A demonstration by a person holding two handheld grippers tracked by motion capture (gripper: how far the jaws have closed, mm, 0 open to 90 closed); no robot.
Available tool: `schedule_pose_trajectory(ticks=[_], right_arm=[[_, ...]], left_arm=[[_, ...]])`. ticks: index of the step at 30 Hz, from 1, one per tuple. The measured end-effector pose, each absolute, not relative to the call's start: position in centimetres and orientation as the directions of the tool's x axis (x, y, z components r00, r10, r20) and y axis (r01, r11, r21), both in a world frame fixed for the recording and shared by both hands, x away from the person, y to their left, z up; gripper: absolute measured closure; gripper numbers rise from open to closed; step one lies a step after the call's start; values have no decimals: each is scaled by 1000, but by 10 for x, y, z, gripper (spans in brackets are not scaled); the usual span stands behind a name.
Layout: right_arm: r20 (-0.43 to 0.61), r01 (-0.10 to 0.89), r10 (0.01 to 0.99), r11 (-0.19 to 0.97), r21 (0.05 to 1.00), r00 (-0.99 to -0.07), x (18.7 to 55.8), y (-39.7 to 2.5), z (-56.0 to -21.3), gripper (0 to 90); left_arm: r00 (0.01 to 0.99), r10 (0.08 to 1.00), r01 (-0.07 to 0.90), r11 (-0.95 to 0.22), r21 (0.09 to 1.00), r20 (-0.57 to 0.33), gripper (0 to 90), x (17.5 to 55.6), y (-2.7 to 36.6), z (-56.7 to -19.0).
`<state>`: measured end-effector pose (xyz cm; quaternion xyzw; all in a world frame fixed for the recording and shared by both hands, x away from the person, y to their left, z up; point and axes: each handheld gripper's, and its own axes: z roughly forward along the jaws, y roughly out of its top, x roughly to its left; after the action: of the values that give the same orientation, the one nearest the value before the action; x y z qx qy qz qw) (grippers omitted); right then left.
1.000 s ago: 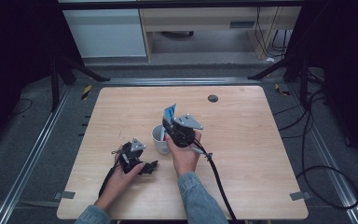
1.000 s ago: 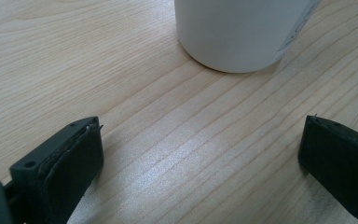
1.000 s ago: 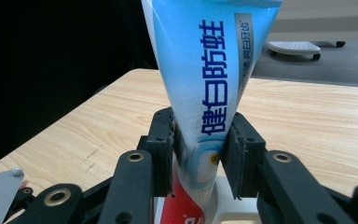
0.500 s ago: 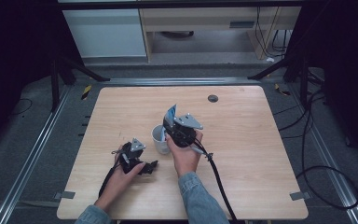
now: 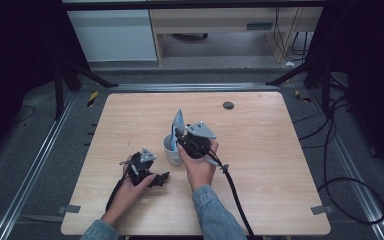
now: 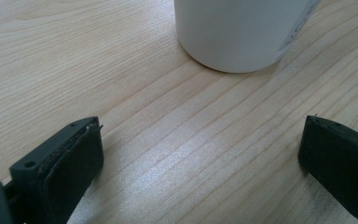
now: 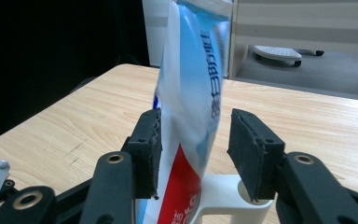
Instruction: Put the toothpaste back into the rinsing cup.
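Item 1: white cup (image 5: 172, 150), upright on the wooden counter (image 5: 260, 150), approx. centre, slightly left of middle. In left gripper view the cup's base (image 6: 240, 32) sits at the far end, ahead of the fingers.

Item 2: toothpaste tube (image 5: 178, 125), blue/white w/ red band, standing upright w/ lower end inside the cup, top sticking well above rim. Right gripper view: tube (image 7: 193, 107) rises between the two fingers, printed side facing right.

Item 3: right gripper (image 5: 182, 136), held in person's right hand (image 5: 200, 167), just right of cup. Fingers (image 7: 254, 149) narrow but parted round the tube; left pad at or nearly at the tube, right pad w/ visible gap. Not clamped.

Item 4: left gripper (image 5: 141, 162), in left hand (image 5: 130, 187), low on counter, near-left of cup, apart from it. Fingers (image 6: 70, 158) wide, nothing between them but bare wood.

Item 5: small dark round disc (image 5: 228, 105), far side of counter, well apart from the rest.
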<state>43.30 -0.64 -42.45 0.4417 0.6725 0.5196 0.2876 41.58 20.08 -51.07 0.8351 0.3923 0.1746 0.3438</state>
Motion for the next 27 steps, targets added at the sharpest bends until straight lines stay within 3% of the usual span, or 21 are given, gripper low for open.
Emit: schedule_pose_trajectory(ticks=[13, 27], right_arm=[[-22, 273, 892, 161, 948, -451, 426, -2, -412, 409], [-59, 356, 880, 251, 900, -471, 432, -5, -403, 210]], left_arm=[[631, 775, 534, -455, 713, 22, 0, 416, 201, -511], [631, 775, 534, -455, 713, 22, 0, 416, 201, -511]])
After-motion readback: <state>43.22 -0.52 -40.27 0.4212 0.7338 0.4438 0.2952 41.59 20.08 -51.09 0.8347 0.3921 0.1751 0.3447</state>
